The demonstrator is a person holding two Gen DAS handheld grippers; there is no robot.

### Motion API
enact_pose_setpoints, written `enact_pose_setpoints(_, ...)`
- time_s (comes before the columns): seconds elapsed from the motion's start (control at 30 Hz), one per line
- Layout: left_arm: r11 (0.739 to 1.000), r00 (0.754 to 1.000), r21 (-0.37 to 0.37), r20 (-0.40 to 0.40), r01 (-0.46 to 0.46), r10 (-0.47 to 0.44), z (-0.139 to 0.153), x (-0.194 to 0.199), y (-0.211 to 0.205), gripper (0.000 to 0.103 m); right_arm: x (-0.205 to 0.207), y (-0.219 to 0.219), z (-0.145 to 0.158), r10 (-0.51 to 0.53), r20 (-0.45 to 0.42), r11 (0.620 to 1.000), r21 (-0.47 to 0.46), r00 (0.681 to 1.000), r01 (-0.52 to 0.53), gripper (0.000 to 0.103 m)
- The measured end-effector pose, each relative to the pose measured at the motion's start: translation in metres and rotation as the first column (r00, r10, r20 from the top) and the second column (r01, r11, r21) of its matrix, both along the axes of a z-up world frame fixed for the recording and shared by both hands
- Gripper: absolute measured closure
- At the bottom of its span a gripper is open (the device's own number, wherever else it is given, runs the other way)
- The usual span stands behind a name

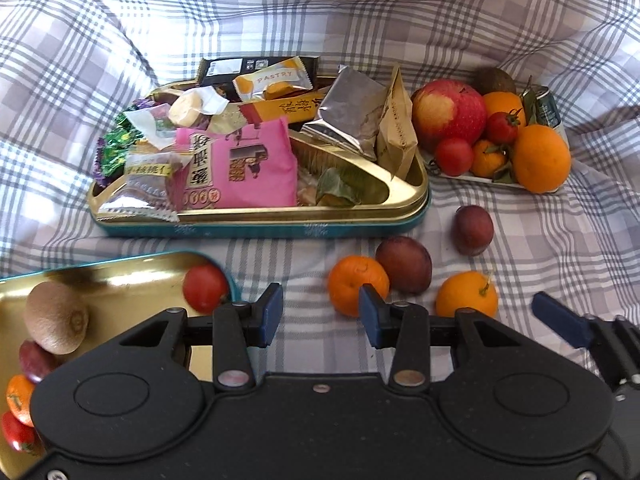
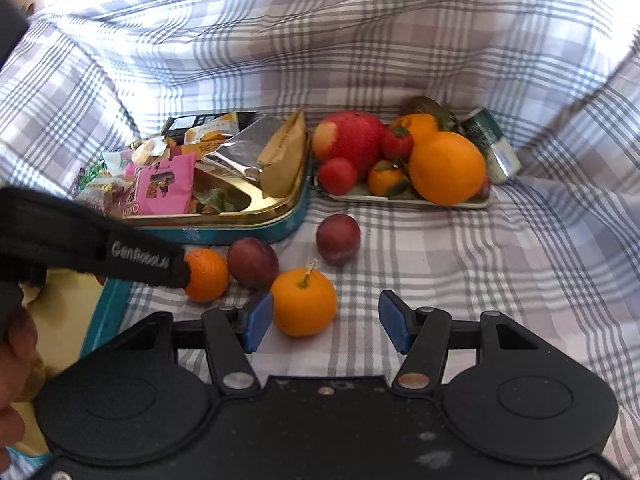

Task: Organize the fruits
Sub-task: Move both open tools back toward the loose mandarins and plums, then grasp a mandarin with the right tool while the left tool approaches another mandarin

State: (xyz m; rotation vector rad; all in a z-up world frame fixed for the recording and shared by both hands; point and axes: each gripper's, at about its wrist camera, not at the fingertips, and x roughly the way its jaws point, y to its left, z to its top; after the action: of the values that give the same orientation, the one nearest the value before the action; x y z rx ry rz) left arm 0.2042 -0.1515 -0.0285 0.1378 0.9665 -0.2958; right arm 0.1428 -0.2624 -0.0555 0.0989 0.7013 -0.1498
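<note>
In the right wrist view, the right gripper (image 2: pixel 326 326) is hovering at lower centre, jaws released and empty, with an orange (image 2: pixel 304 303) lying on checked cloth just beside its left pad. The left gripper (image 1: pixel 320 314) is likewise gaping empty. The orange is probably firm, light and prone to rolling, so gripping across its middle looks safest.

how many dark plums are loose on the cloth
2: one plum beside the small mandarin, another plum nearer the fruit tray. Others may be hidden.

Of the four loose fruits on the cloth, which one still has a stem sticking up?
The rightmost orange, just beyond the right gripper. The other orange and both plums show none.
</note>
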Motion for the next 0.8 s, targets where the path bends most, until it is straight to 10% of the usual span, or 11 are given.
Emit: enact_pose_setpoints(0.8, 0.998, 0.999, -0.059, 0.031, 0.033, -0.031, -0.017, 0.006, -0.014, 0.053, -0.013, -0.023, -0.020, -0.100, 0.003, 0.993, 0.069, 0.995, 0.099, 0.058)
